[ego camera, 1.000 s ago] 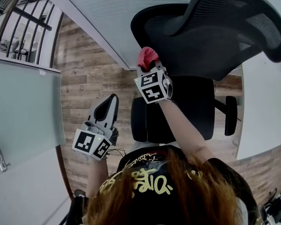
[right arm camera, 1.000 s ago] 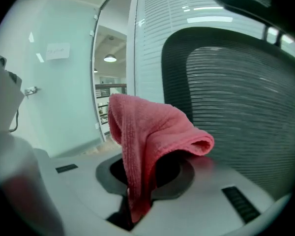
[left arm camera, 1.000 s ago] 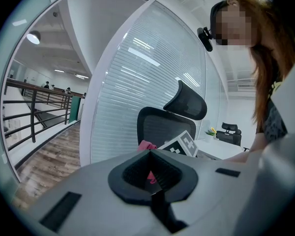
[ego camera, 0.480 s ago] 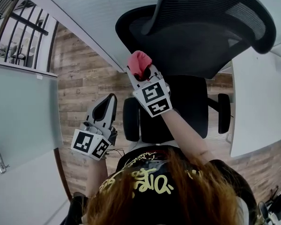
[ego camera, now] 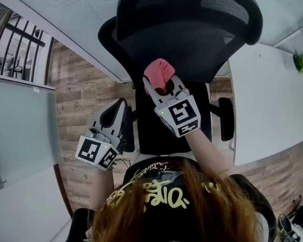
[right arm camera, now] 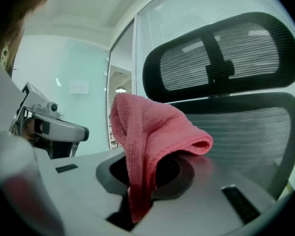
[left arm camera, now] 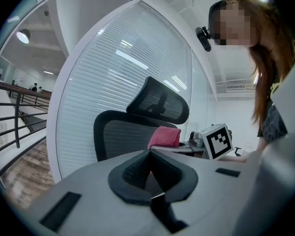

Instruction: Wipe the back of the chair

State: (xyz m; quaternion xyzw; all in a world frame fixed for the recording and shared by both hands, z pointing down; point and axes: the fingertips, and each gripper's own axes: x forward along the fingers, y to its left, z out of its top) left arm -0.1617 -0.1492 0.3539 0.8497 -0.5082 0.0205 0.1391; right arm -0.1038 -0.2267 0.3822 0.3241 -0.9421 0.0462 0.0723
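Only the right gripper view shows the right gripper [right arm camera: 143,183] clenched on the pink cloth [right arm camera: 147,132], with the mesh chair back [right arm camera: 241,132] just ahead of it. Whether the cloth touches the mesh is unclear. The left gripper [left arm camera: 150,173], jaws pressed together on nothing, sits beside and behind, aimed at the chair back.

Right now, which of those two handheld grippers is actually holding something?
The right gripper, up by the office chair's mesh backrest: its jaws clamp a pink cloth. The left gripper hangs lower, jaws shut on nothing.
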